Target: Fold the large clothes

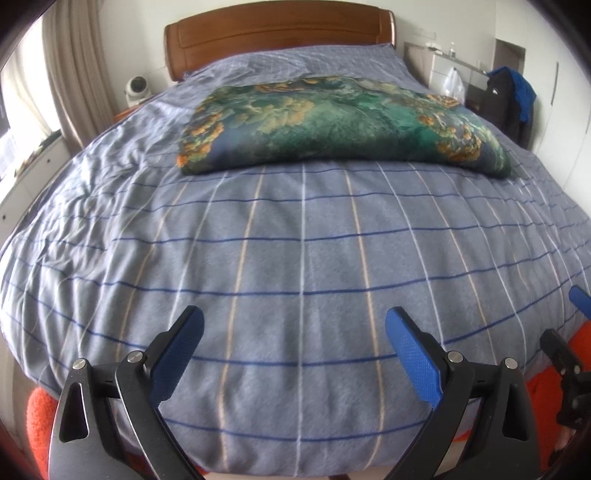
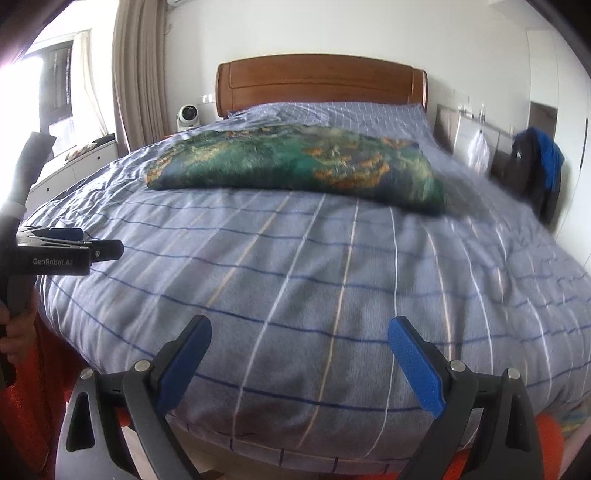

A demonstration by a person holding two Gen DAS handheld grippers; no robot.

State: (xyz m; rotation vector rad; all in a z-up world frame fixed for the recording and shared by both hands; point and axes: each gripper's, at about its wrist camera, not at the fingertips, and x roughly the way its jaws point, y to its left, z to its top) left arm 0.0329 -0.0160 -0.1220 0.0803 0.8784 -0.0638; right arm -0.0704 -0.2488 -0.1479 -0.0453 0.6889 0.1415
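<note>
A folded green cloth with orange and blue print lies flat in the middle of the bed, toward the headboard; it also shows in the right wrist view. My left gripper is open and empty, held above the near end of the bed, well short of the cloth. My right gripper is open and empty too, also over the near end. The left gripper shows side-on at the left edge of the right wrist view. A fingertip of the right gripper shows at the right edge of the left wrist view.
The bed has a blue-grey checked cover and a brown wooden headboard. A white fan stands at the left of the bed. Dark and blue clothes hang at the right by a cabinet. A window and curtain are on the left.
</note>
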